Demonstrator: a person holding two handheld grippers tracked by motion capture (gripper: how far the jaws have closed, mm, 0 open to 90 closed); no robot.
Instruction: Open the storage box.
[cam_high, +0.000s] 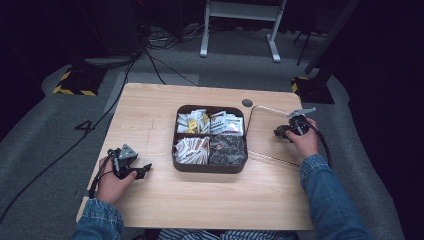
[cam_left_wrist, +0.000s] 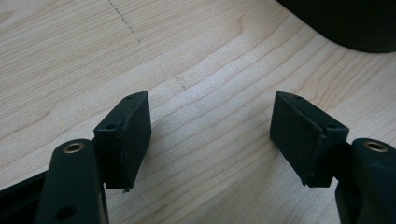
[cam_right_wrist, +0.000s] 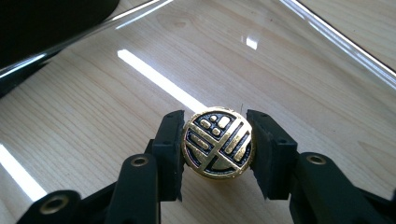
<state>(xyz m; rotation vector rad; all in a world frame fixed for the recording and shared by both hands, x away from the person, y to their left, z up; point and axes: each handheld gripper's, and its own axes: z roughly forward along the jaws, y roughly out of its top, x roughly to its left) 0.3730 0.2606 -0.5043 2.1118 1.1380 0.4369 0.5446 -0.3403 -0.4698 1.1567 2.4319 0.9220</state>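
Observation:
My right gripper (cam_right_wrist: 217, 147) is shut on a round gold-and-black coin-like sweet (cam_right_wrist: 217, 144), held just above a clear glass tray (cam_right_wrist: 299, 70). Seen from above, that gripper (cam_high: 284, 132) hovers over the tray (cam_high: 260, 109) to the right of the dark four-part box (cam_high: 210, 167). The box holds several wrapped packets, some white, some yellow, some dark. My left gripper (cam_left_wrist: 212, 135) stands open over bare wood with nothing between its pads. In the high view it (cam_high: 140, 171) rests near the table's left front, left of the box.
The wooden table (cam_high: 210, 200) has free room in front of and left of the box. A small dark round disc (cam_high: 247, 103) sits behind the box. Cables (cam_high: 150, 55) and a white stand (cam_high: 240, 20) lie on the floor beyond the table.

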